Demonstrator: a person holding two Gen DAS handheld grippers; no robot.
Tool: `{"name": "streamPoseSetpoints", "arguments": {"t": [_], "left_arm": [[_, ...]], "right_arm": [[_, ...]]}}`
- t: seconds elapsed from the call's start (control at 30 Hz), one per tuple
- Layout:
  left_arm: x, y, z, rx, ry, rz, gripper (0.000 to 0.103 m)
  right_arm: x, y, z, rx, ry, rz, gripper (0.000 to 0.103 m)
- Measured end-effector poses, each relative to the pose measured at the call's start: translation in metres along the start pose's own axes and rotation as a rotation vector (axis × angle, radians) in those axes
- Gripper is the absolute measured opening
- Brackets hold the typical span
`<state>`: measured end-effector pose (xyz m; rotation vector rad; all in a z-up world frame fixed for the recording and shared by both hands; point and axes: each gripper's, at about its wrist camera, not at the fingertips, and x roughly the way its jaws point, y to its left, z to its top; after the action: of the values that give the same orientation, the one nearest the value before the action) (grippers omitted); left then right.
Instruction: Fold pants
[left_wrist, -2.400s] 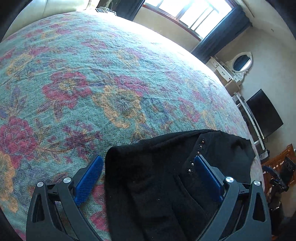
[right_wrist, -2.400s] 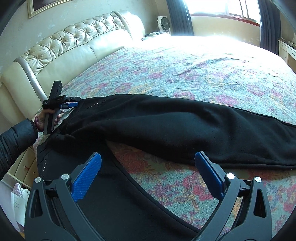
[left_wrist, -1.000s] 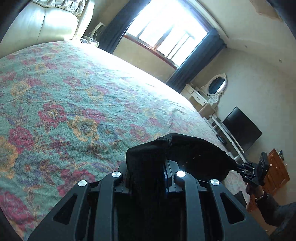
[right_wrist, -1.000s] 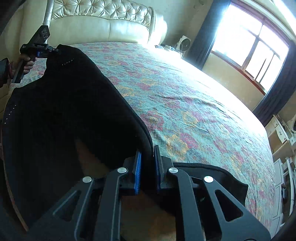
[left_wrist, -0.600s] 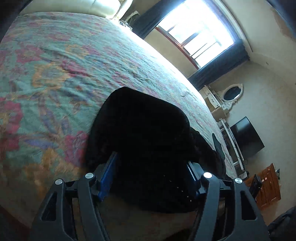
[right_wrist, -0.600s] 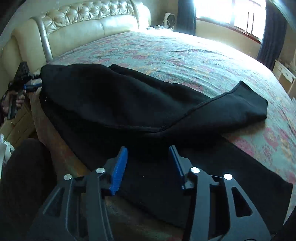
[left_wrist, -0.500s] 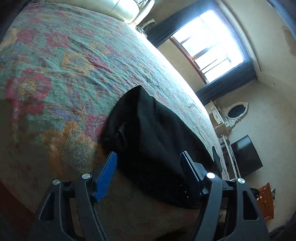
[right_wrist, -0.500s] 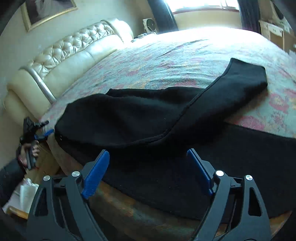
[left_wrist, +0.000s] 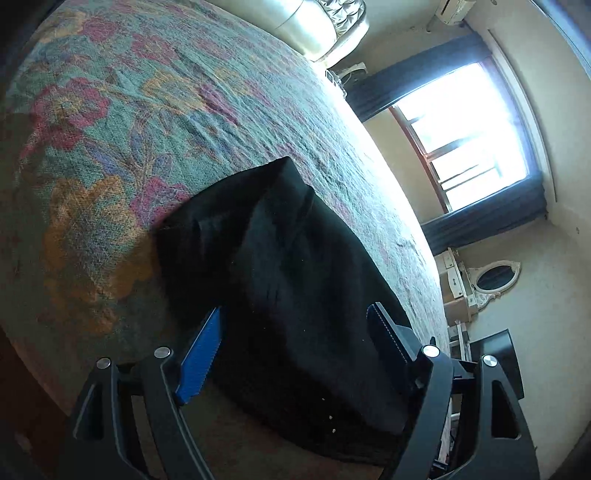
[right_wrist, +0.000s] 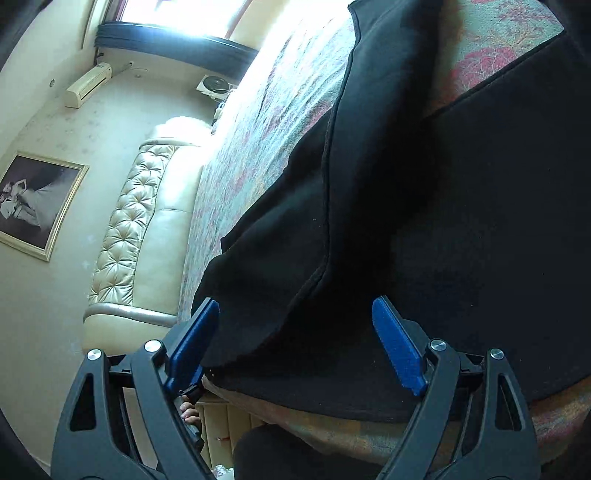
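Note:
The black pants (left_wrist: 288, 266) lie on the floral bedspread (left_wrist: 110, 122) near the bed's edge, one leg laid over the other. In the right wrist view the pants (right_wrist: 424, 221) fill the middle, with the upper leg's seam running diagonally. My left gripper (left_wrist: 295, 332) is open, its blue pads on either side of the pants' end, holding nothing. My right gripper (right_wrist: 295, 332) is open over the overlapping legs, holding nothing.
A cream tufted headboard (right_wrist: 129, 229) stands at the head of the bed. A bright window with dark curtains (left_wrist: 476, 136) is on the far side. A white dresser with an oval mirror (left_wrist: 491, 277) and a dark TV (left_wrist: 495, 354) stand by the wall.
Both grippers were shut on the pants a second ago, then opened and let the cloth drop onto the bed. Both cameras have since tilted and come closer to the cloth.

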<state>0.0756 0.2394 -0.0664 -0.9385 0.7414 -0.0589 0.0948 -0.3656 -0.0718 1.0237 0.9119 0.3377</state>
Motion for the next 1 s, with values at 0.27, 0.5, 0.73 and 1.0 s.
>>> {"name": "streamPoseSetpoints", "arguments": {"t": [0.27, 0.5, 0.73, 1.0], "left_arm": [[0.009, -0.015, 0.001, 0.045, -0.03, 0.053, 0.063], [0.02, 0.005, 0.006, -0.054, 0.011, 0.048, 0.013], [0.018, 0.012, 0.008, -0.086, 0.016, 0.024, 0.012], [-0.003, 0.012, 0.026, -0.11, -0.027, -0.033, 0.008]], "right_arm": [[0.021, 0.009, -0.008, -0.028, -0.002, -0.066, 0.075], [0.036, 0.018, -0.013, -0.046, -0.008, -0.132, 0.072], [0.042, -0.001, -0.01, 0.033, -0.016, -0.129, 0.017], [0.022, 0.017, -0.016, 0.017, -0.045, -0.028, 0.014]]}}
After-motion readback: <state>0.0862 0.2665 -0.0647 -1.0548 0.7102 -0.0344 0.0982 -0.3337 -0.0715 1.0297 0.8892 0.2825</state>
